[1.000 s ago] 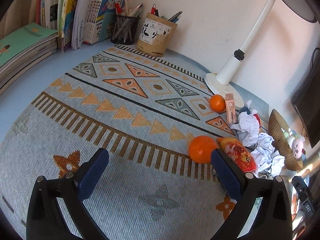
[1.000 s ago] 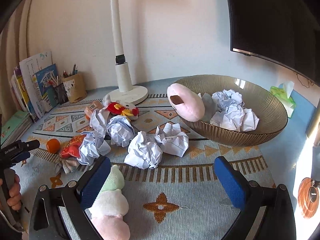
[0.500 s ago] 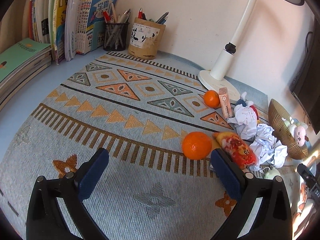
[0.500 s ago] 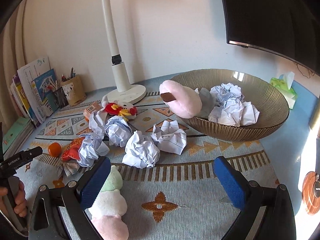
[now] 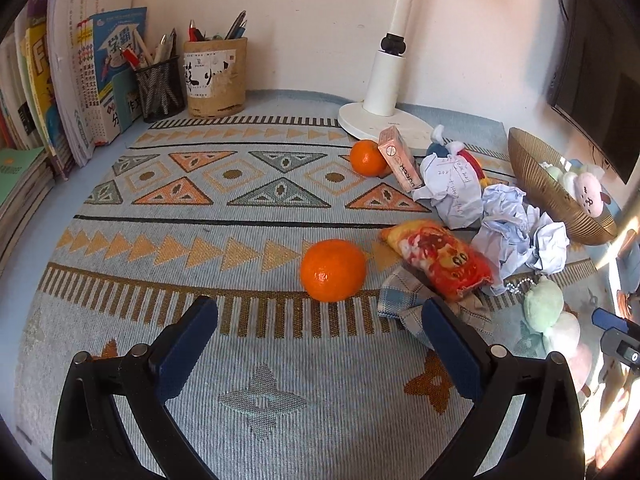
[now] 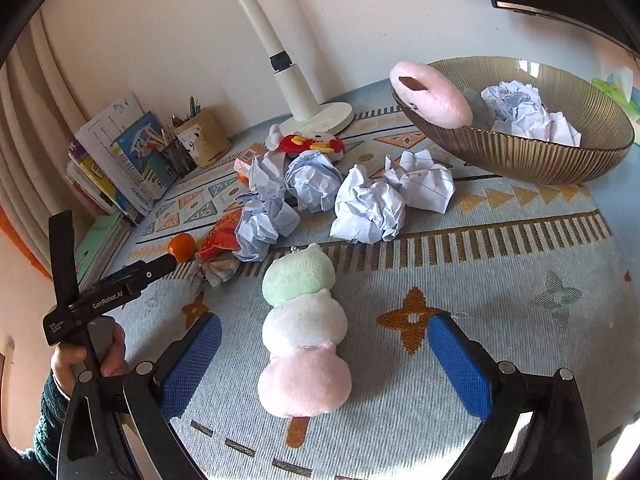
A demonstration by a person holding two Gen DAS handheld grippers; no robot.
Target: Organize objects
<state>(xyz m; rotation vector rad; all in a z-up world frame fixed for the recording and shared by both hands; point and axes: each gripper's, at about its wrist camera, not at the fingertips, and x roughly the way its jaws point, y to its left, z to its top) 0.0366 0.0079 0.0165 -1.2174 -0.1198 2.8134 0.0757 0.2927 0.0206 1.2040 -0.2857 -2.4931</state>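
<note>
My left gripper (image 5: 320, 316) is open and empty, just short of an orange (image 5: 333, 270) on the patterned mat. A pizza-slice plush (image 5: 438, 258) lies right of the orange, on a checked cloth (image 5: 404, 300). My right gripper (image 6: 324, 340) is open, its jaws either side of a three-ball dango plush (image 6: 302, 332) lying on the mat, not touching it. Several crumpled paper balls (image 6: 366, 206) lie beyond it. A brown ribbed bowl (image 6: 520, 156) at the right holds a pink plush (image 6: 430, 94) and paper balls.
A second orange (image 5: 366, 157) and a pink box (image 5: 400, 158) lie by the white lamp base (image 5: 380, 122). A red and white plush (image 6: 310, 142) lies near the lamp. Pen holders (image 5: 214, 76) and books (image 5: 80, 80) line the back left. The left gripper's body (image 6: 108, 292) shows in the right wrist view.
My left gripper has swung right, bringing the orange to centre between its jaws. My right gripper has swung left and lowered, so the dango plush now lies between its jaws.
</note>
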